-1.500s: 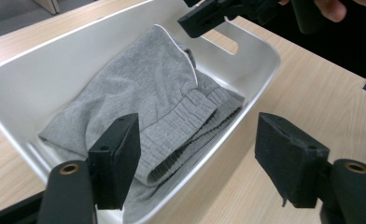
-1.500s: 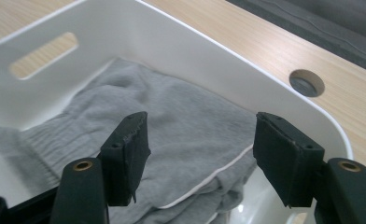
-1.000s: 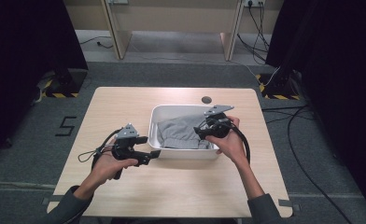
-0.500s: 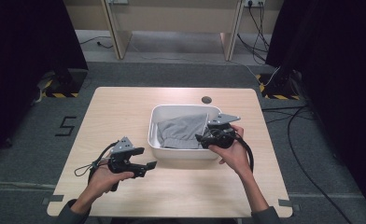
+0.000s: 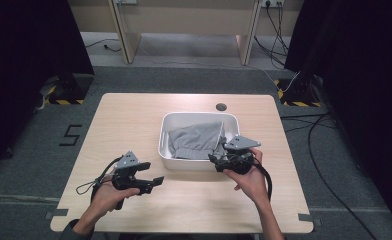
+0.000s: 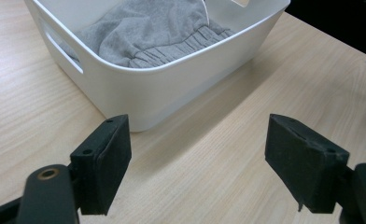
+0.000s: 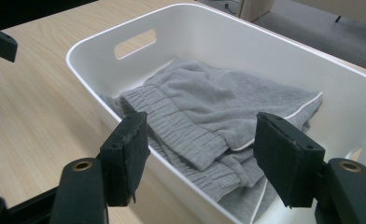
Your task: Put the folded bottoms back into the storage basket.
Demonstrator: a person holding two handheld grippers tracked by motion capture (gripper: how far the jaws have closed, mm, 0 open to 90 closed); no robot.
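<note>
The grey ribbed-waist cotton garment lies crumpled inside the white plastic handled tub mid-counter. I have drawn both tools back toward me — left tool and right tool gape wide, empty — so the stowing looks finished.

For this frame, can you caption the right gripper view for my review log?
Open hand-held gripper poised at the rim of a white plastic bin holding folded grey sweatpants on a wooden table.
</note>
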